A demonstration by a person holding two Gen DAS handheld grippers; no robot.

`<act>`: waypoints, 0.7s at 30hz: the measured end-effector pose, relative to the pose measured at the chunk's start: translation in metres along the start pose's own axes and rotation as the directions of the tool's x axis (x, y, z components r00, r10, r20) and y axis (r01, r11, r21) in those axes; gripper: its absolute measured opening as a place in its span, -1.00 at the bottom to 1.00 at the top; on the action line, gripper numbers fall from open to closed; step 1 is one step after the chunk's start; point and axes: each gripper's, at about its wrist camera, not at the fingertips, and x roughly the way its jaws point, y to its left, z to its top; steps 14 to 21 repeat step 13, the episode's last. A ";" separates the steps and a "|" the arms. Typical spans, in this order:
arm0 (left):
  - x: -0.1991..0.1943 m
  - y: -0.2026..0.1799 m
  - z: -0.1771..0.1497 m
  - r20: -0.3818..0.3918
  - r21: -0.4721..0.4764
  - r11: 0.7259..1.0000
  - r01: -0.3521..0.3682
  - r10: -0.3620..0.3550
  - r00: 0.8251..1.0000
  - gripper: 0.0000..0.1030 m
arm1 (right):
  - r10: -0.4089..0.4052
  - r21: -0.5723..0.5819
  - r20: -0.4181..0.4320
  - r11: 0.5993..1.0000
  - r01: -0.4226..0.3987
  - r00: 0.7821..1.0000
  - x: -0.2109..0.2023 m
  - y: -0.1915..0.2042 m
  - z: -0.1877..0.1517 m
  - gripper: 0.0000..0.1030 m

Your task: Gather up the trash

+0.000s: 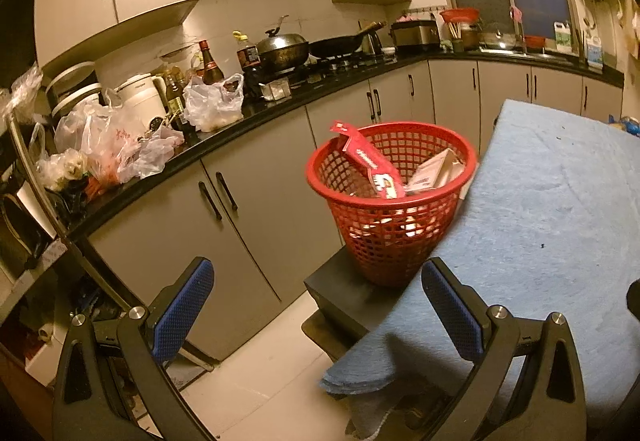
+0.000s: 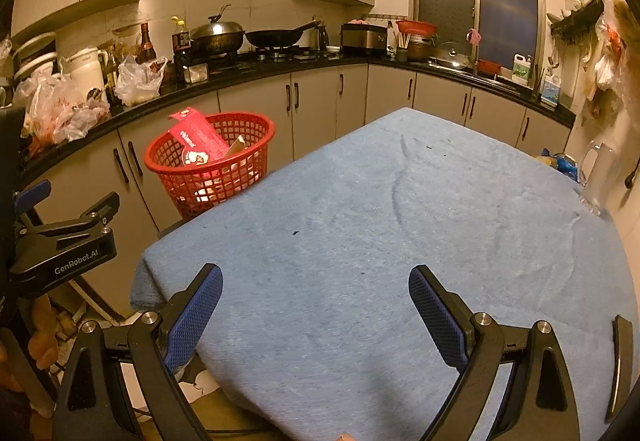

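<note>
A red mesh basket (image 1: 394, 201) stands on a low black stand beside the table's left edge; it also shows in the right wrist view (image 2: 210, 165). Inside it lie a red carton (image 1: 370, 161) and pale paper packaging (image 1: 436, 173). My left gripper (image 1: 318, 305) is open and empty, held in front of the basket at the table's near-left corner. My right gripper (image 2: 316, 301) is open and empty above the blue tablecloth (image 2: 400, 221). The left gripper's body shows at the left of the right wrist view (image 2: 60, 241).
A black counter (image 1: 224, 137) with plastic bags, bottles, pots and a stove runs along the wall behind the basket. Grey cabinet doors stand below it. A glass jug (image 2: 600, 177) and a blue packet sit at the table's far right edge.
</note>
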 end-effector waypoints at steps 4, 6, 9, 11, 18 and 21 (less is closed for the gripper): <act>-0.003 -0.008 0.014 -0.002 -0.036 0.999 -0.034 0.034 0.999 1.00 | 0.038 -0.028 -0.025 0.999 -0.039 0.999 0.008 -0.012 0.007 0.87; -0.002 -0.008 0.021 0.003 -0.073 0.997 -0.027 0.028 1.000 1.00 | 0.043 -0.062 -0.038 0.997 -0.046 0.998 0.013 -0.014 0.013 0.87; -0.001 -0.013 0.028 0.017 -0.089 0.995 -0.033 0.035 0.999 1.00 | 0.053 -0.065 -0.038 0.996 -0.055 0.998 0.018 -0.018 0.018 0.87; 0.000 -0.018 0.031 0.014 -0.078 0.997 -0.001 0.002 1.000 1.00 | 0.058 -0.032 -0.032 0.998 -0.059 0.998 0.021 -0.023 0.020 0.87; 0.004 -0.032 0.035 -0.003 -0.033 0.997 0.074 -0.074 0.997 1.00 | 0.051 0.011 -0.027 0.999 -0.051 0.998 0.023 -0.032 0.018 0.87; 0.004 -0.032 0.035 -0.003 -0.033 0.997 0.074 -0.074 0.997 1.00 | 0.051 0.011 -0.027 0.999 -0.051 0.998 0.023 -0.032 0.018 0.87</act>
